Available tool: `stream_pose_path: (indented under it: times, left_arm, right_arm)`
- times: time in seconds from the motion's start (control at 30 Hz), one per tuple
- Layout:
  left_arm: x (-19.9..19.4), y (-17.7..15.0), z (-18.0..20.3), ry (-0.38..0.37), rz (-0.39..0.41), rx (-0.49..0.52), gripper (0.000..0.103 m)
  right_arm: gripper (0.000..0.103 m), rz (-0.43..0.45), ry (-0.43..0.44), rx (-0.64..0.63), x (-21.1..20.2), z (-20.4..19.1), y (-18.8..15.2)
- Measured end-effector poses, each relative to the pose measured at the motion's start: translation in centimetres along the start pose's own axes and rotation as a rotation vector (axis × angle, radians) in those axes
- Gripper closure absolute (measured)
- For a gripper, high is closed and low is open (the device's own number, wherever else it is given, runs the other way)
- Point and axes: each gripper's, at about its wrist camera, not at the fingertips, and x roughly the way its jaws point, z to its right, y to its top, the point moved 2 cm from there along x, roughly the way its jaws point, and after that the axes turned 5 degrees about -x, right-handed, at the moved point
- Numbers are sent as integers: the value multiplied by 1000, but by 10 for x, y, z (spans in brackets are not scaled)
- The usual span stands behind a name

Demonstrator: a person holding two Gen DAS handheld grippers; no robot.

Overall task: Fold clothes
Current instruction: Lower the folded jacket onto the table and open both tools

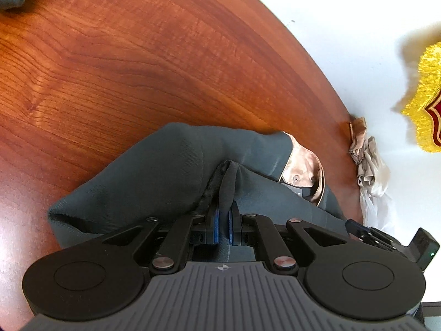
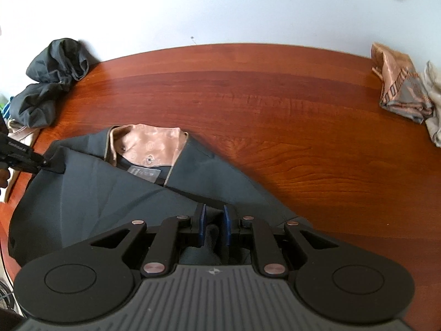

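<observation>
A dark green garment [image 1: 165, 171] with a copper satin collar lining [image 1: 303, 165] lies on the reddish wooden table [image 1: 137, 55]. My left gripper [image 1: 223, 218] is shut on a raised fold of its cloth, pinched between the blue pads. In the right wrist view the same garment [image 2: 110, 193] spreads out with the collar [image 2: 154, 143] at its far edge, and the left gripper [image 2: 55, 167] holds its left corner. My right gripper [image 2: 215, 226] sits low over the garment's near edge. Its pads stand slightly apart with a bunch of cloth loose between them.
A crumpled dark garment [image 2: 55, 66] lies at the table's back left. At the back right are a folded copper and grey cloth [image 2: 399, 88] and a pale cloth [image 2: 435, 110]. A white wall [image 2: 220, 5] runs behind the table, with a yellow fringed pennant [image 1: 424, 104] on it.
</observation>
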Motion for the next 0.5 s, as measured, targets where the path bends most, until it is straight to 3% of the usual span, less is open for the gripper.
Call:
stream_pose_path:
  times: [0.13,0.23,0.5]
  left_arm:
    - [-17,-8,22,6,34,129,92]
    - [-31,-15,36,2,61,183,81]
    - [-66,-51,63,101,169,278,58]
  right_arm:
    - [63,0,10,-23,-14,-8,-5]
    - [49,-4,12,-31,-24,-12,-8]
    - [48,-18,-13,-30,-14,-4,-7]
